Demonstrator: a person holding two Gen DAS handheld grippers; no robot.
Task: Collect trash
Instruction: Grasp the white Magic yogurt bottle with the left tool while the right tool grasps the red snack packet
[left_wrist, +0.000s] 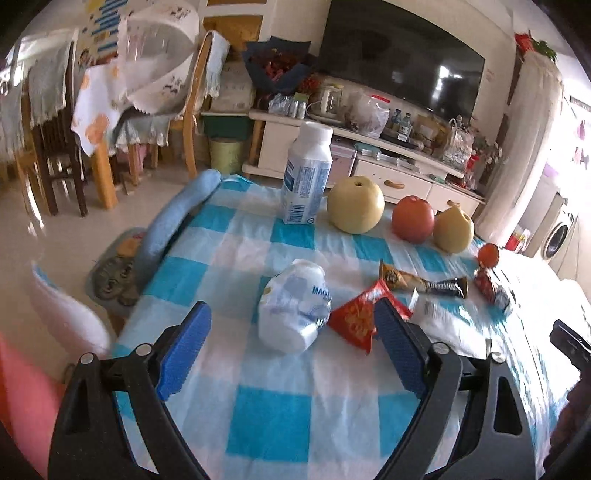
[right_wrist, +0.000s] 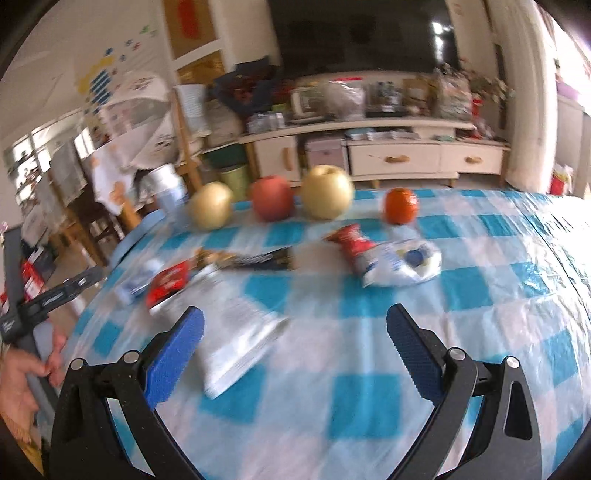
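Note:
In the left wrist view my left gripper (left_wrist: 293, 312) is open above the checked tablecloth (left_wrist: 266, 413). A crushed white bottle (left_wrist: 291, 314) lies just ahead of its blue pads, untouched. A red wrapper (left_wrist: 356, 321) sits by the right pad, with a brown-and-black cone wrapper (left_wrist: 421, 282) and a white packet (left_wrist: 439, 317) beyond. My right gripper (right_wrist: 295, 314) is open too. The white packet (right_wrist: 240, 343) lies flat near its left pad without being pinched. Farther off are a crumpled white-and-blue bag (right_wrist: 402, 264) and a small red wrapper (right_wrist: 351, 240). This view is blurred.
An upright white bottle (left_wrist: 306, 177), two pears (left_wrist: 355, 205) (left_wrist: 453, 229), an apple (left_wrist: 413, 219) and an orange (left_wrist: 488, 254) line the table's far side. A blue roll (left_wrist: 173, 218) lies along the left edge. A hand (right_wrist: 22, 373) holds the left gripper's handle. Chairs and a TV cabinet stand beyond.

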